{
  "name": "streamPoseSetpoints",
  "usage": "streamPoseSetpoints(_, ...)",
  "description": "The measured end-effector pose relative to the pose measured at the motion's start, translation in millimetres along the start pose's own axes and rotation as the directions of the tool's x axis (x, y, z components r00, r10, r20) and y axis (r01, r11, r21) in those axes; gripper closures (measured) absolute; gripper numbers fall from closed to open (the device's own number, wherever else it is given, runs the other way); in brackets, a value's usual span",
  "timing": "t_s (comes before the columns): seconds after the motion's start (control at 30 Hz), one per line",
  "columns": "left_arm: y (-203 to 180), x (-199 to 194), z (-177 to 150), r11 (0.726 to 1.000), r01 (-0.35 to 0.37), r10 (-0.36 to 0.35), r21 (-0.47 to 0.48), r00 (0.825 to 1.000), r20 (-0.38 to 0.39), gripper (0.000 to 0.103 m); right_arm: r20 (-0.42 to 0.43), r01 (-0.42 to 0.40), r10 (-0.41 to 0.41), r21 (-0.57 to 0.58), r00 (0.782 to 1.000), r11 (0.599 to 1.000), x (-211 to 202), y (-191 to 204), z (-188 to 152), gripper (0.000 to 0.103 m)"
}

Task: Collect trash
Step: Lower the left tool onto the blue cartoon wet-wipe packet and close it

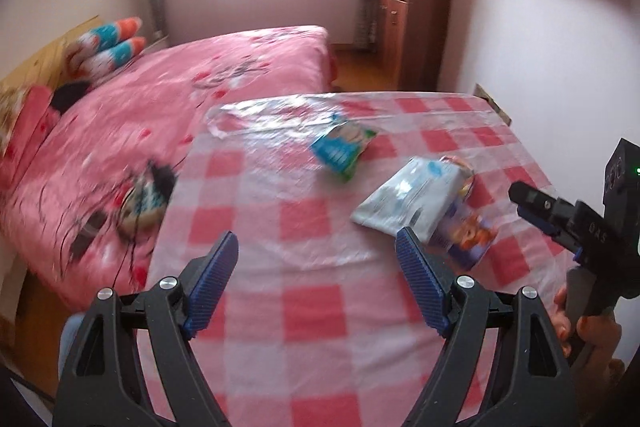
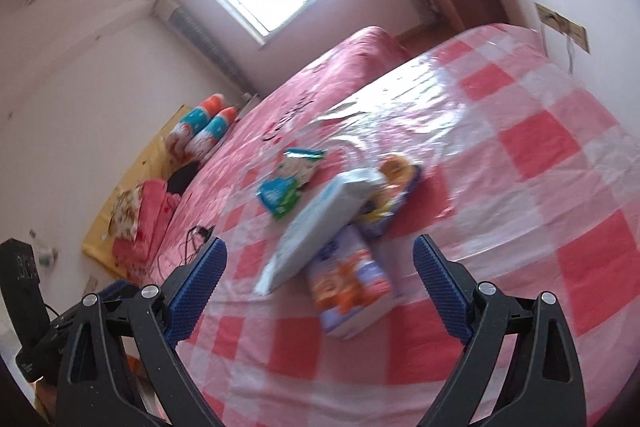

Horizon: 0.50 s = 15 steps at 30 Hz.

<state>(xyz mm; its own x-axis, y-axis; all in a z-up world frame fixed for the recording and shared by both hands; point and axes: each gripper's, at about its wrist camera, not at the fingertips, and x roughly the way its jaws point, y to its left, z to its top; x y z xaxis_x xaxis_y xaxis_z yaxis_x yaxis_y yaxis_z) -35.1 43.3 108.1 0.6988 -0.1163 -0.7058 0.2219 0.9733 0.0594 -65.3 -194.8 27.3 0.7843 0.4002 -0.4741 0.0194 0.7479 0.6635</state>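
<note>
Blur smears wrappers [image 2: 320,223] on checked table [image 2: 560,187].

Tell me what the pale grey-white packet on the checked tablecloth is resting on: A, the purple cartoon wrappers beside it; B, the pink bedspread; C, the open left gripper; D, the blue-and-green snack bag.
A: the grey-white packet lies tilted across the purple cartoon wrappers, while the blue-and-green snack bag sits apart on the checked tablecloth.

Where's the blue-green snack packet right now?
On the checkered table, left wrist view centre: the blue-green packet lies left of the white pack, apart.
</note>
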Motion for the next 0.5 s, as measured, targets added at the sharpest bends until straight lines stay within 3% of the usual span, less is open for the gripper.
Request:
streamPoseSetpoints(0.37, -40, 100, 58, 0.990, 0.036, -0.029, 0.133, 0.998, -0.054, 0.021, 0.000, 0.021, -0.021, 0.038, 1.000, 0.999, -10, -28, 11, 0.010)
streamPoseSetpoints(0.5, -41, 136, 72, 0.990, 0.045, -0.033, 0.134, 0.996, -0.088, 0.021, -0.010, 0.016, -0.015, 0.052, 1.000, 0.999, -12, -32, 12, 0.010)
